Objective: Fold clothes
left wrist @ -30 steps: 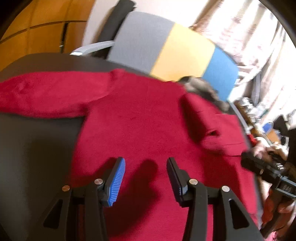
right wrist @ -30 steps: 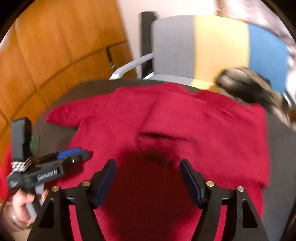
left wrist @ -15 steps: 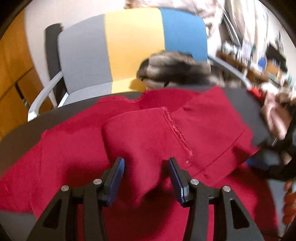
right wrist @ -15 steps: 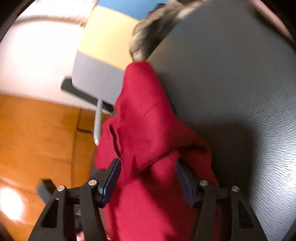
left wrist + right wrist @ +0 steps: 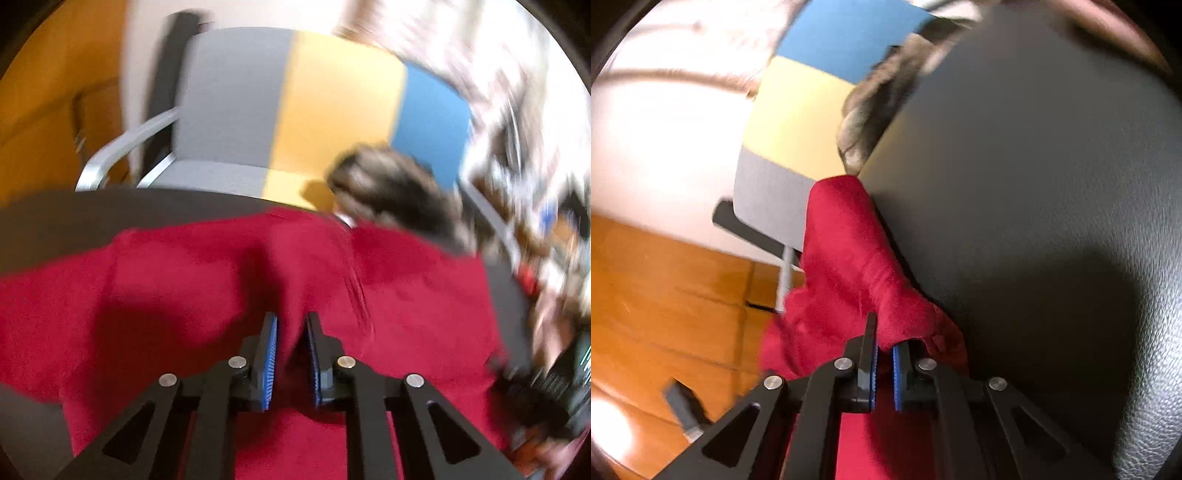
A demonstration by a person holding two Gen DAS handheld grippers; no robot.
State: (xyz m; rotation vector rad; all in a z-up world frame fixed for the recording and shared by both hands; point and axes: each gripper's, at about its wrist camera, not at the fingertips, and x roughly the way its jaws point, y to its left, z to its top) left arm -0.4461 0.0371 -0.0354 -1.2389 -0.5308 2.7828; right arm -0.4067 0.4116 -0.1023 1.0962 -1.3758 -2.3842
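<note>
Fabric filled both tools. The left gripper [image 5: 290, 354], black with blue ribbed pads, had just been closing, and its jaws pinched a raised fold of the red knitted garment [image 5: 406, 295], the cloth bunched up between the pads. The right gripper [image 5: 884, 369], of the same make, had likewise just been closing and was clamped tight on another ridge of that red garment [image 5: 846, 258], which rose from the pads as a narrow, lifted strip in the right wrist view.

The garment lay spread across the dark grey leather-textured tabletop [image 5: 110, 210], one edge reaching near the table's far rim. In the right wrist view the tabletop [image 5: 1034, 184] stood bare beside the strip. Beyond the table stood a chair with a grey, yellow and blue upholstered back [image 5: 332, 103] and a silver armrest. A brownish furry item [image 5: 391, 184] rested at the table's far edge, too blurred to identify. Orange wooden panelling [image 5: 665, 295] showed behind.
</note>
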